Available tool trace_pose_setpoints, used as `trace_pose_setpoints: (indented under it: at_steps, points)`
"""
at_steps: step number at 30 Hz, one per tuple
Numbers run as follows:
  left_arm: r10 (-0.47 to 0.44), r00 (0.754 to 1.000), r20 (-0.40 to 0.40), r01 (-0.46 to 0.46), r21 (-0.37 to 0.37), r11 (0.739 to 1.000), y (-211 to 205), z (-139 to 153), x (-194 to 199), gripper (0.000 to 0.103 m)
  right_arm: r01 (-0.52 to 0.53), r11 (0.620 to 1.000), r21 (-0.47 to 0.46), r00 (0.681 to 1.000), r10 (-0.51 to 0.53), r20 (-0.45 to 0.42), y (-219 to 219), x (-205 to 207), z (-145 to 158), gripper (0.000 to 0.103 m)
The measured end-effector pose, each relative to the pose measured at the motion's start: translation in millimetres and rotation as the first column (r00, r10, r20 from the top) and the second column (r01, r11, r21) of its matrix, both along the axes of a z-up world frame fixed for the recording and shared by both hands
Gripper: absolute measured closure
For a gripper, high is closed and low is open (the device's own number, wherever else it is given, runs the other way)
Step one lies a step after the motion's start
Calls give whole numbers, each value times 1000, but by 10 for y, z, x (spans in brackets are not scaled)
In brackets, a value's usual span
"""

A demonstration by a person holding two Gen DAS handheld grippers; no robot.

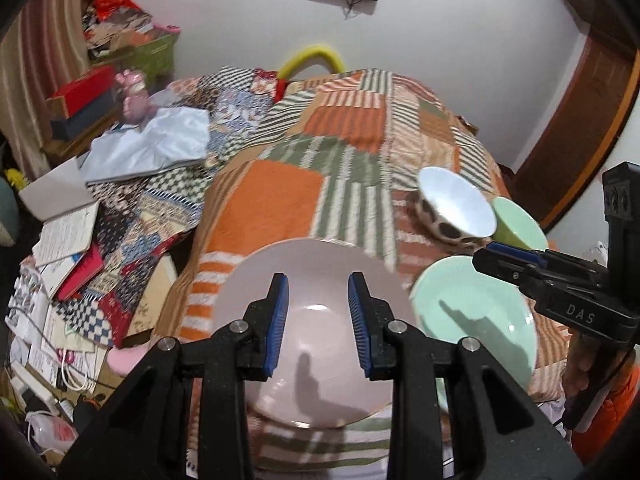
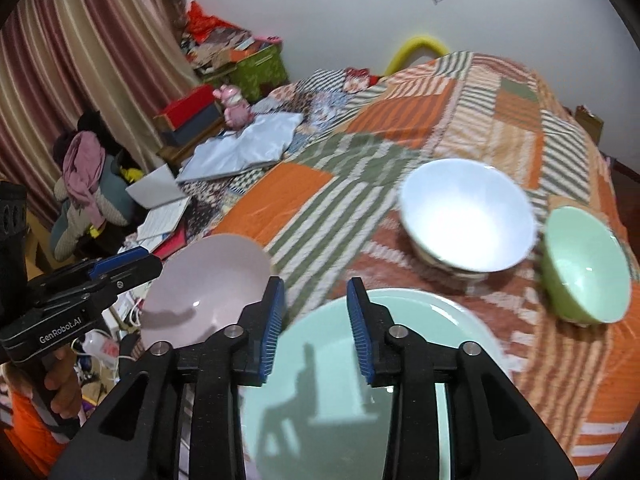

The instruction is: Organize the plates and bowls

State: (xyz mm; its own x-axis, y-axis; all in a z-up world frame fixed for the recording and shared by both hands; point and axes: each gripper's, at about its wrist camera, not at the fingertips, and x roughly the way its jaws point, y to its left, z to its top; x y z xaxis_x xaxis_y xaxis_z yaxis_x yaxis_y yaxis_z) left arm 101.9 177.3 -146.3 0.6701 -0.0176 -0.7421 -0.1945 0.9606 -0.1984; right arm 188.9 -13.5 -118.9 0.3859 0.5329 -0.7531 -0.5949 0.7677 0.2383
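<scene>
Below left hand-held gripper (image 1: 318, 320): pink plate (image 1: 320, 368).

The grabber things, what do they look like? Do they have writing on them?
Both are black plastic with two angular jaws, each lined with a ribbed blue pad and dotted with round silver bolts. The left gripper carries white lettering "GenRobot.AI" on its side; the right gripper shows "DAS". The person holding them wears orange sleeves.
</scene>
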Motion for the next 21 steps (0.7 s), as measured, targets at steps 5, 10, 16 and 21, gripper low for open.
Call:
trace_pose_setpoints:
  at_steps: [5, 10, 16, 21]
  points:
    - [-50, 999, 14, 50, 12, 999, -285, 80, 228, 61, 57, 998, 4, 998, -57, 15, -278, 111, 30, 67]
    - [-88, 996, 4, 87, 26, 996, -499, 90, 502, 55, 122, 992, 11, 993, -122, -1, -579, 266, -25, 66]
    - [-137, 990, -41, 138, 29, 990, -694, 11, 902, 55, 180, 984, 11, 983, -180, -37, -815, 463, -152, 66]
    - [-169, 983, -77, 172, 33, 985, -808, -97, 1247, 55, 206, 978, 0, 976, -206, -67, -901, 617, -276, 66]
